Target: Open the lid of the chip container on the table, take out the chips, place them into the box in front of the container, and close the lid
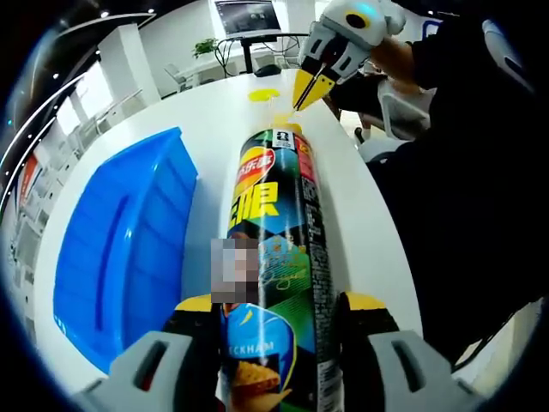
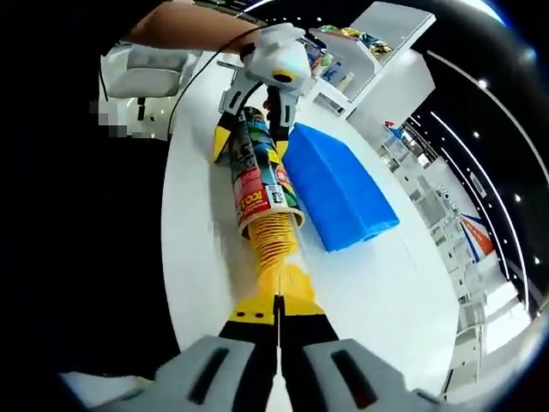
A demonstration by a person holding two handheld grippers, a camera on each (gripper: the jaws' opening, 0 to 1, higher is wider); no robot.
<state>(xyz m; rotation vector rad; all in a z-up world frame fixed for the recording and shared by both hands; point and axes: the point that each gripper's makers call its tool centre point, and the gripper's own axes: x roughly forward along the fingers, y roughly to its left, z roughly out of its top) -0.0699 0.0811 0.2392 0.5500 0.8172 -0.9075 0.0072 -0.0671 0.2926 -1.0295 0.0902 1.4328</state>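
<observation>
The tall chip can [image 1: 274, 223] lies on its side on the white table [image 1: 154, 116]. My left gripper [image 1: 279, 302] is shut on its lower body. The can's open mouth [image 2: 270, 216] points at my right gripper [image 2: 276, 300], and a stack of yellow chips [image 2: 276, 249] sticks out of it. The right jaws are shut on the near end of that stack. In the left gripper view the right gripper [image 1: 310, 86] hangs just past the can's far end. The blue box [image 1: 129, 249] lies beside the can. In the right gripper view the left gripper [image 2: 251, 144] holds the can [image 2: 253, 163] next to the blue box [image 2: 339, 189].
A small flat yellow thing [image 1: 262, 94], perhaps the lid, rests on the table beyond the can. A person in dark clothes [image 1: 480, 172] stands along the table's edge. Desks, chairs and a screen [image 1: 247, 17] fill the room behind.
</observation>
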